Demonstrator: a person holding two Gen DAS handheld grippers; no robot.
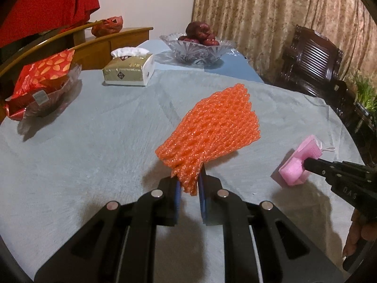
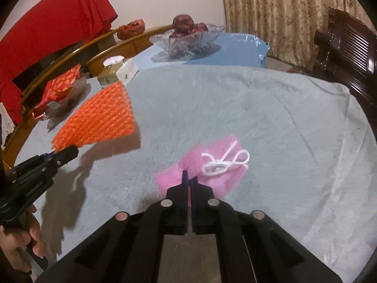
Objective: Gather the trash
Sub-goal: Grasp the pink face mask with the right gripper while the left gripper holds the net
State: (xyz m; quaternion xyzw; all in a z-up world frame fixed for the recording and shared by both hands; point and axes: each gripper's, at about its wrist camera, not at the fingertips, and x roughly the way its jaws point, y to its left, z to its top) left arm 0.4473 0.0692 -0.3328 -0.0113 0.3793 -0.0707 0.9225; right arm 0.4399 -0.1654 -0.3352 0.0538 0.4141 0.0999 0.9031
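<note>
An orange foam fruit net (image 1: 212, 127) hangs above the grey fuzzy tablecloth (image 1: 94, 155), its lower end pinched between the blue pads of my left gripper (image 1: 189, 181), which is shut on it. In the right wrist view the same net (image 2: 103, 118) fans out from the left gripper (image 2: 63, 153). A pink foam piece (image 2: 231, 146) with a knotted white string (image 2: 223, 162) on it lies on the cloth. My right gripper (image 2: 188, 179) is shut on its near edge. From the left wrist view the pink foam (image 1: 292, 169) sits at the right gripper's tip (image 1: 306, 162).
A tissue pack (image 1: 128, 70), a glass bowl (image 1: 188, 54) of dark red fruit and a glass dish holding a red snack bag (image 1: 42, 82) stand at the far side. A dark wooden chair (image 1: 313, 63) is at the right. A hand (image 2: 28, 240) holds the left gripper.
</note>
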